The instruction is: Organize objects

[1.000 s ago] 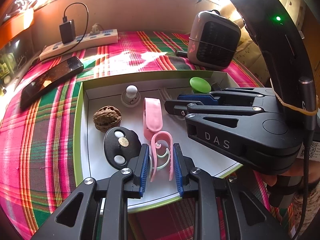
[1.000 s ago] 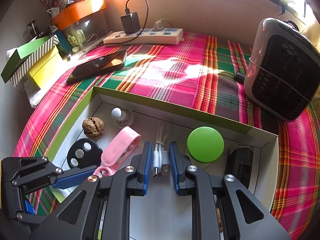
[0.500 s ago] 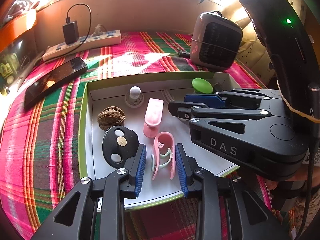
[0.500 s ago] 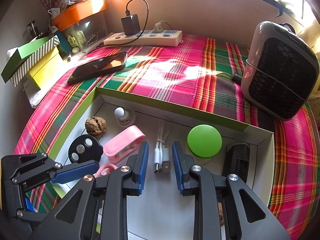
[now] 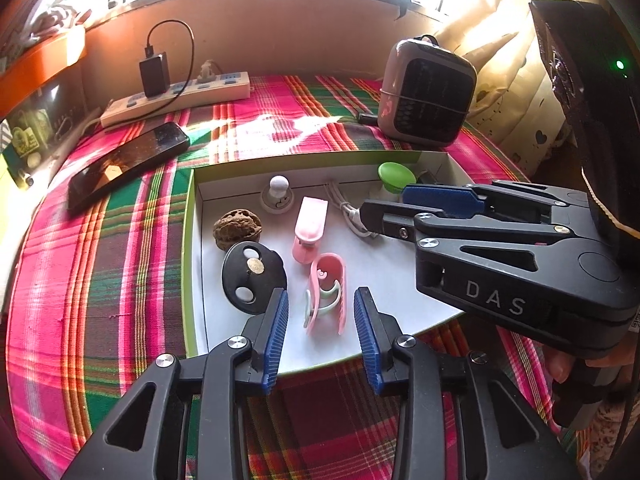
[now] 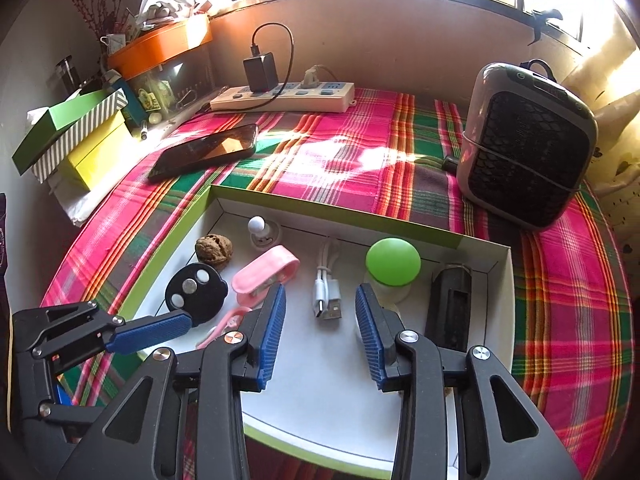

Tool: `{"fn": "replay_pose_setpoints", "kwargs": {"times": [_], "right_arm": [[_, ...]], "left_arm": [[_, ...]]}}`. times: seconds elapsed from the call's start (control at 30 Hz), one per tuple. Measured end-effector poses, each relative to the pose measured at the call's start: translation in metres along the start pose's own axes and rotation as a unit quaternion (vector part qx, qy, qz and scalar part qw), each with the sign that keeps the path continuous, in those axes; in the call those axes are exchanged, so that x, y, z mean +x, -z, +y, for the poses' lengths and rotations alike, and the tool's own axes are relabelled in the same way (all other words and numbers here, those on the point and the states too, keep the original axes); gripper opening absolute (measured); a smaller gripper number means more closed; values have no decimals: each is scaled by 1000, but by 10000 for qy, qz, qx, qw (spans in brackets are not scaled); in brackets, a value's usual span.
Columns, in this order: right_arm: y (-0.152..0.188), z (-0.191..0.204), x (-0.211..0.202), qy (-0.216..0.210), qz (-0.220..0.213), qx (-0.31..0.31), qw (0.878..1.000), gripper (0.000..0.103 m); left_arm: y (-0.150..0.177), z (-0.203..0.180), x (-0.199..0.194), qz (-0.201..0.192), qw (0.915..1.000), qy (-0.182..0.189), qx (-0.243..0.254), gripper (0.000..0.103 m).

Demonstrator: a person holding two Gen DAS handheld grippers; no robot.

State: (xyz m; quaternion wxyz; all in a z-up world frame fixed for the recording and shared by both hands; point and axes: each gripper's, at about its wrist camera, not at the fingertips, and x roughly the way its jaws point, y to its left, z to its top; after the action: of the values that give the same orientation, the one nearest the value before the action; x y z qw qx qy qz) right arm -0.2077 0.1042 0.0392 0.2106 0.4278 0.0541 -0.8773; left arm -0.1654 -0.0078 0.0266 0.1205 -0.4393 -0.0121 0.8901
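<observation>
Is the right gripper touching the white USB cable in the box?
Apart. The right wrist view shows the right gripper open, white box floor visible between each pad and the USB cable.

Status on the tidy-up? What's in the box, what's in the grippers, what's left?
Done: walnut, pink clip, white cable and green lid lie in the box. In hand: nothing. The left gripper and right gripper have just been opening; clip and cable sit untouched between their fingers. Left: the phone is outside on the cloth, if it belongs.

Left tongs [image 5: 321,316] just opening, gripping nothing, right tongs [image 6: 320,318] likewise
</observation>
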Motion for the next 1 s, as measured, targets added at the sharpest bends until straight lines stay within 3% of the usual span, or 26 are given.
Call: {"fn": "replay_pose_setpoints", "kwargs": {"times": [0.33, 1.0], "right_arm": [[16, 4, -31, 131, -299, 138, 9994, 47], [68, 19, -69, 643, -588, 295, 9958, 48]], "left_arm": [[10, 1, -25, -225, 9996, -172, -50, 33], [41, 0, -52, -466, 9966, -672, -39, 33]]}}
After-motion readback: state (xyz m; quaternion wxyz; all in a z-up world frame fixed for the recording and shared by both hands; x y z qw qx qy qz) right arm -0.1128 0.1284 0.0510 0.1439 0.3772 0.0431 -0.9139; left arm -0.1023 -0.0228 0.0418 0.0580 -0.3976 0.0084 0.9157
